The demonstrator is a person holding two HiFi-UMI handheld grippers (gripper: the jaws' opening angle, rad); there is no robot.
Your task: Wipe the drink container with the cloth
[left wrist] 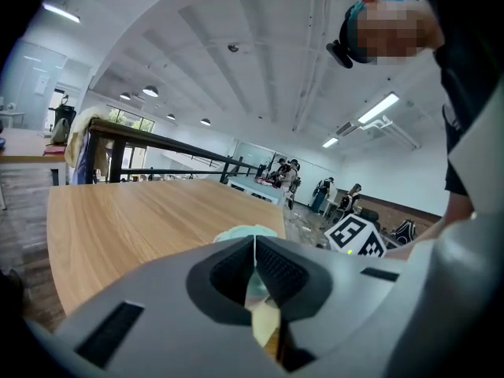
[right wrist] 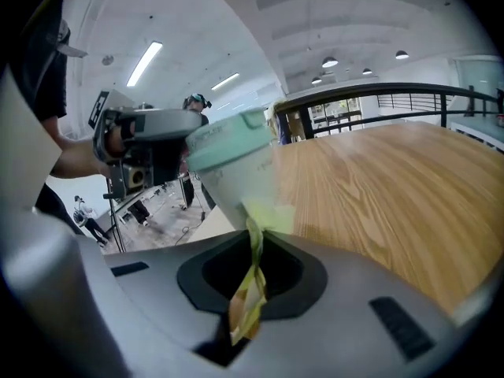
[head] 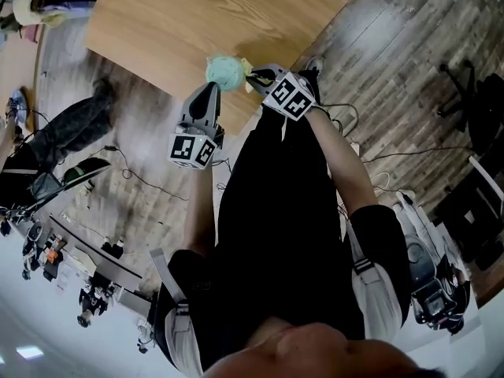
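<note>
Near the desk's [head: 197, 22] closest corner, the person holds the drink container [head: 224, 71] up between both tools. The left gripper [head: 209, 89] has its jaws closed on it up by the mint lid. The right gripper [right wrist: 253, 258] has its jaws pinched shut on a yellow cloth [right wrist: 250, 290], whose free end lies against the cup's cloudy side.

The cup looks like light, thin plastic. It is probably smooth and apt to twist or slip under rubbing, so the stiffer lid rim seems the safest hold. The cloth is limp and wants a firm pinch.
</note>
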